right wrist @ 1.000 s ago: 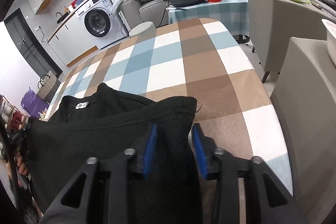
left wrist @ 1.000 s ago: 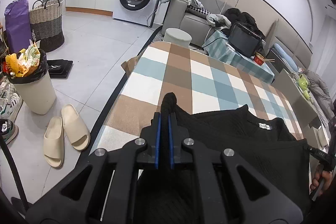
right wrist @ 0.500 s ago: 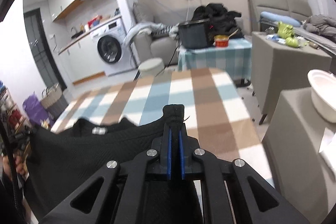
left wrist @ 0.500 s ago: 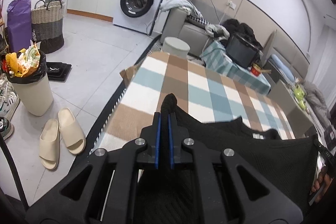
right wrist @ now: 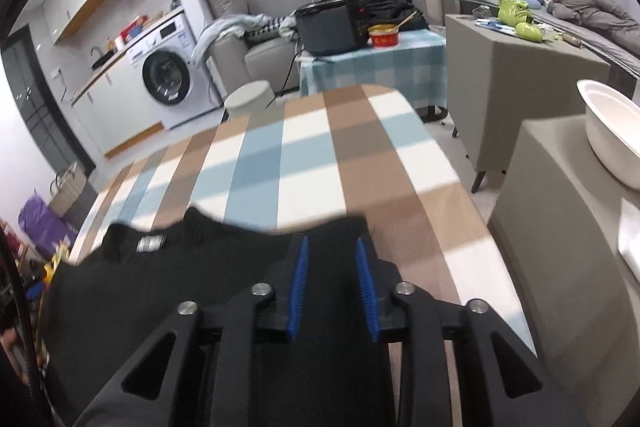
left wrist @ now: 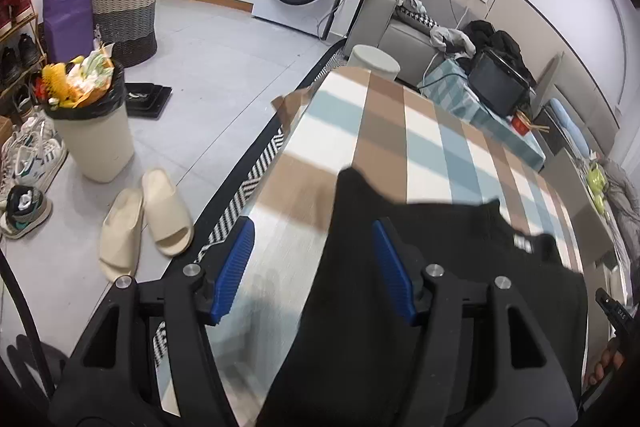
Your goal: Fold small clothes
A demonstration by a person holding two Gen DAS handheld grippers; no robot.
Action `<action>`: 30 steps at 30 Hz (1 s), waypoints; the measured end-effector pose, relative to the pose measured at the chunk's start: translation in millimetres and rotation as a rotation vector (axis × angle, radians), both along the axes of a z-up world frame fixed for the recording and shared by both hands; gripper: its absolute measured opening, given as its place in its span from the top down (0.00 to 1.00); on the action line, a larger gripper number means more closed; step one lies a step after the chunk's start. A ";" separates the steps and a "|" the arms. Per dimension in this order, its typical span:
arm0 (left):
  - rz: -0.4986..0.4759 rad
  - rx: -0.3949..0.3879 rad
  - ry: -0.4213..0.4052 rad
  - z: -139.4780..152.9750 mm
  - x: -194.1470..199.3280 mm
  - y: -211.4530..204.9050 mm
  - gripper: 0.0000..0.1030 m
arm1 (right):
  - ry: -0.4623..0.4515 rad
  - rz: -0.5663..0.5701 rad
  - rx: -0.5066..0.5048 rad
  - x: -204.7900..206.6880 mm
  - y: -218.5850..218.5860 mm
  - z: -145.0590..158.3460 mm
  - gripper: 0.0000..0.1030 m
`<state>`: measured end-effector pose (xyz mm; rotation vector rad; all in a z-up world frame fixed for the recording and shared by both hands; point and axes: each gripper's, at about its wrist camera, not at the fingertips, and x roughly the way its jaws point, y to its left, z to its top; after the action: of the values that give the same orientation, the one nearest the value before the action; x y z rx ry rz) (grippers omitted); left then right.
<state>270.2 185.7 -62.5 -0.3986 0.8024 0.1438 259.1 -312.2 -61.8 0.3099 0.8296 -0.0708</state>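
Observation:
A black knit top [left wrist: 420,267] with a neck label [right wrist: 150,243] lies on the checked table [left wrist: 384,131]. My left gripper [left wrist: 312,223] hovers over its left edge. Its jaws are opening wide, and the cloth's corner lies loose under the right-hand blue pad [left wrist: 394,271] while the other pad is over bare table. My right gripper [right wrist: 332,239] is over the top's right corner [right wrist: 344,227]. Its jaws are opening too, with black cloth between the pads but not pinched. The near part of the top is hidden under both grippers.
A full bin [left wrist: 94,143], slippers [left wrist: 160,211] and a woven basket [left wrist: 124,15] stand on the floor left of the table. Beyond its far end are a round stool [right wrist: 250,99] and a side table [right wrist: 376,67]. A white bowl [right wrist: 612,139] sits on a grey cabinet at the right.
Both grippers were shut on the top's corners half a second ago. Now both have parted and the cloth has dropped onto the table. The right gripper was open around the cloth a second ago.

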 end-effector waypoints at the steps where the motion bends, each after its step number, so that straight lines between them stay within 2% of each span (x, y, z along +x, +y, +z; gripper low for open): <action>1: -0.002 0.006 0.007 0.1 -11.5 1.3 0.41 | 0.014 0.017 0.002 -9.5 2.8 0.5 0.64; 6: -0.042 0.077 0.058 -8.3 -79.3 -1.3 0.41 | 0.052 0.048 0.045 -53.0 8.7 1.4 0.49; 10: -0.087 0.057 0.109 -22.4 -128.5 -6.6 0.41 | 0.052 0.046 0.052 -89.6 12.4 4.3 0.48; 13: -0.127 0.089 0.123 -30.8 -154.4 -16.6 0.41 | 0.051 0.042 0.055 -107.5 16.0 5.4 0.46; 14: -0.140 0.106 0.114 -30.7 -160.8 -20.3 0.45 | 0.049 0.043 0.057 -111.8 17.2 5.9 0.46; 15: -0.159 0.105 0.108 -31.3 -165.8 -22.8 0.64 | 0.047 0.043 0.059 -115.6 18.0 6.6 0.46; 16: -0.183 0.096 0.104 -31.6 -170.7 -25.7 0.77 | 0.045 0.044 0.058 -119.0 18.9 7.1 0.46; 17: -0.218 0.079 0.093 -30.3 -175.8 -28.6 0.98 | 0.046 0.041 0.056 -120.4 19.3 7.4 0.46; 20: -0.221 0.104 0.052 -19.6 -190.1 -34.5 0.99 | 0.039 0.035 0.061 -122.1 18.1 10.0 0.46; 23: -0.209 0.055 0.002 -4.8 -217.2 -26.3 0.99 | 0.034 0.025 0.062 -125.4 16.4 13.4 0.46; 29: -0.182 -0.002 0.046 -14.7 -245.1 -15.7 0.99 | 0.103 0.025 0.062 -130.8 14.4 -2.3 0.46; 30: -0.175 -0.013 0.043 -14.2 -248.4 -14.7 0.95 | 0.120 0.025 0.070 -133.6 13.0 -5.7 0.46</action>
<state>21.8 171.0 -76.7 -0.3366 0.8765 -0.0157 125.4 -299.1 -67.5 0.3635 0.9562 -0.0371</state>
